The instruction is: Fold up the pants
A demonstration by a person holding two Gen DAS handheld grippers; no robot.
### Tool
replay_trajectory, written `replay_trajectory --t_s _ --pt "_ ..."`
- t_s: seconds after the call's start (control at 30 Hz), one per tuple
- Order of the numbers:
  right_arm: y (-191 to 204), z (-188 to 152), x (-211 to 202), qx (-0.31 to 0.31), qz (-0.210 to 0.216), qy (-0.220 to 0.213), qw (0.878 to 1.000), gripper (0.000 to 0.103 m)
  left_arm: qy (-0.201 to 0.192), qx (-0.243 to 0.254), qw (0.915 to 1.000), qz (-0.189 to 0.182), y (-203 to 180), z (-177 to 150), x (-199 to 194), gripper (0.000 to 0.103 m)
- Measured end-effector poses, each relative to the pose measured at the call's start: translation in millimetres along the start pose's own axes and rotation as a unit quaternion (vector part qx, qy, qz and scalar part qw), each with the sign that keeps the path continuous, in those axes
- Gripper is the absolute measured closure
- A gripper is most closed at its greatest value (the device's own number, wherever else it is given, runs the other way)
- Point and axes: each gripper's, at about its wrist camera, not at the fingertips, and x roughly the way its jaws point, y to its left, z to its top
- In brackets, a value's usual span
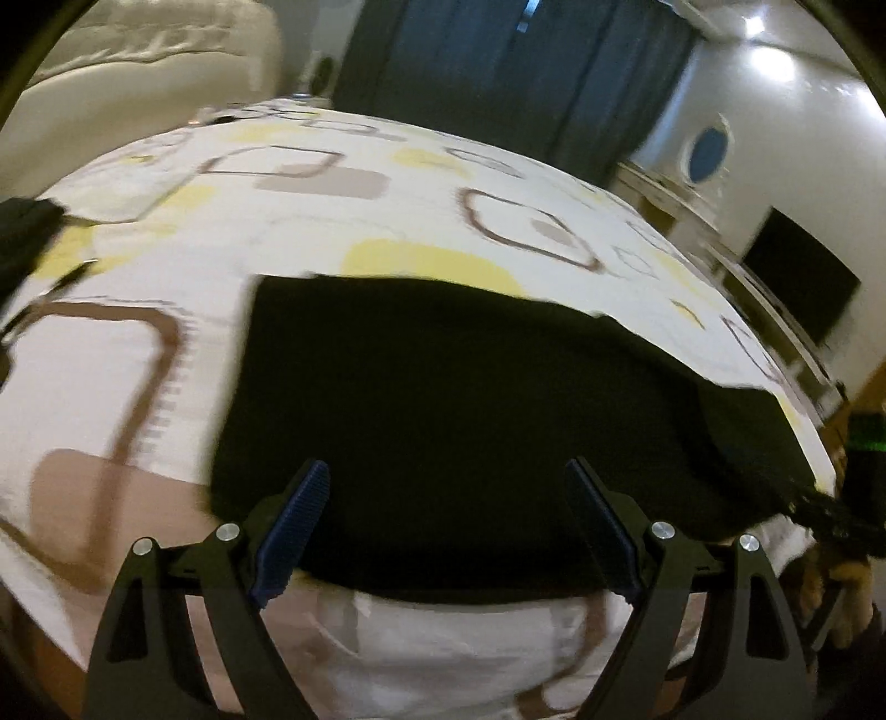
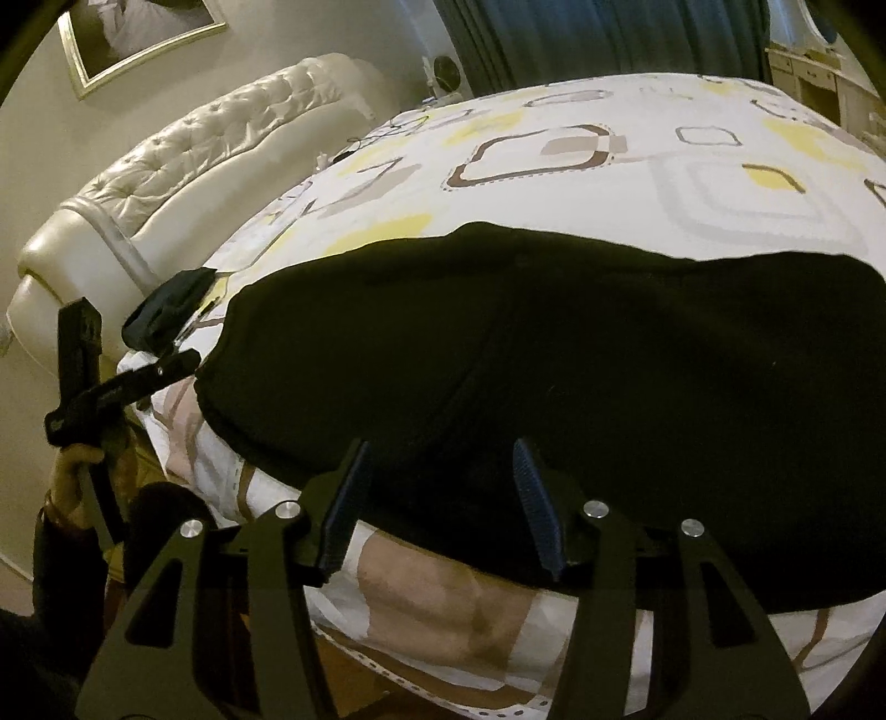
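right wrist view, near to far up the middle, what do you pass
right hand-held gripper → black pants → patterned bedspread → dark curtain

Bare bedspread (image 2: 664,160) lies open beyond the black pants (image 2: 554,343); upper left, a dark cloth (image 2: 166,313) and headboard (image 2: 183,166) crowd the bed's edge.
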Motion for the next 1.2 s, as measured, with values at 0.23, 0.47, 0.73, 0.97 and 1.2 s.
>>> replay_trajectory --t_s 0.23,0.47,0.73,0.97,1.2 --pt "10.8 -1.3 2.9 -0.005 0.013 0.006 1.0 0.049 0.01 -0.071 0.9954 -0.064 81.6 24.9 5.3 0.018" --pt "15.5 0.9 4.3 -0.005 0.021 0.01 1.0 0.048 0.076 -0.123 0.9726 -0.183 117.8 35.6 51.3 0.018" --pt "13.6 -1.1 11.6 0.008 0.036 0.018 0.999 0.041 0.08 -0.109 0.969 -0.207 120.0 43.2 64.2 0.018" --pt "13.8 -0.9 13.3 0.011 0.041 0.018 0.999 0.041 0.101 -0.072 0.9729 -0.195 117.1 46.0 69.3 0.049" --pt "12.7 -1.5 13.6 0.013 0.043 0.018 0.999 0.041 0.114 -0.1 0.9621 -0.227 126.0 45.3 76.2 0.086"
